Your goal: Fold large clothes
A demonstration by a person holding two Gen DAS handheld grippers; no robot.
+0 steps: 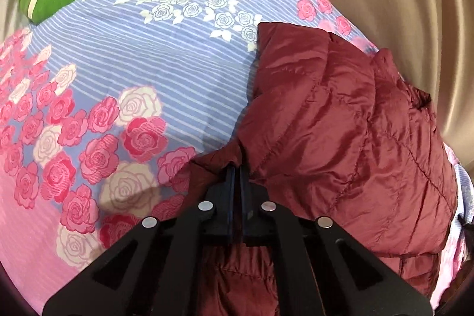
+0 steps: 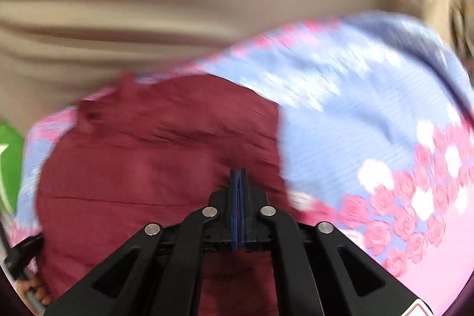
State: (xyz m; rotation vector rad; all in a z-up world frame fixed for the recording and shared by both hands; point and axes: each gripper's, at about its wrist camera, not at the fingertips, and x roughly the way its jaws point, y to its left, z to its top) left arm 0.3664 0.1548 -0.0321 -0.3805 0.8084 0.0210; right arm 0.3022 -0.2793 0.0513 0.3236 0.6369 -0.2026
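maroon puffer jacket (image 1: 340, 120) on floral bedspread (image 1: 124, 55)

We see soft, even indoor light in both views, with no hard glare. In the left wrist view the picture is sharp: the maroon quilted jacket (image 1: 340, 138) carries a gentle sheen along its folds, and a dim shadow lies on the floral bedspread (image 1: 118, 96) beside the left claw (image 1: 236, 171). The right wrist view is smeared by motion blur, the rose print streaked. Both frames bow strongly outward and darken to black at the corners.
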